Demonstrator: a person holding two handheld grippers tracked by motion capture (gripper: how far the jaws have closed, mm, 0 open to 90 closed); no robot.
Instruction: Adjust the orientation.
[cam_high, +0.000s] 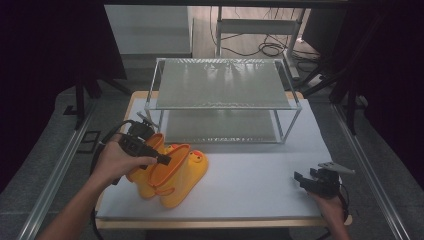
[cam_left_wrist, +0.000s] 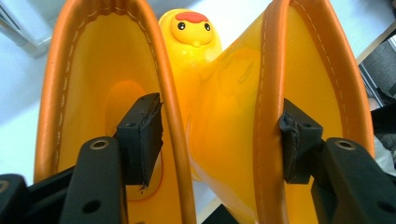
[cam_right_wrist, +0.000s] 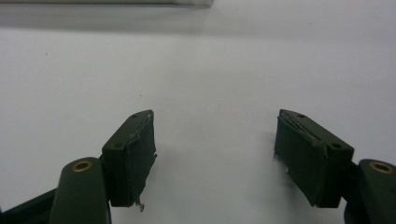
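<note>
The two yellow rubber boots (cam_high: 170, 172) lie on the white tabletop (cam_high: 260, 185) at its left front, in front of the wire shelf (cam_high: 222, 95). The left hand-held gripper (cam_high: 162, 160) is wide open, one jaw inside each boot opening (the orange rims sit between them), clamping nothing. The right hand-held gripper (cam_right_wrist: 215, 140) rests open and empty at the right front.

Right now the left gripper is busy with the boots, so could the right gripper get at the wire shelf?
Probably yes: the right gripper is open and holds nothing, with bare table between it and the wire shelf.
</note>
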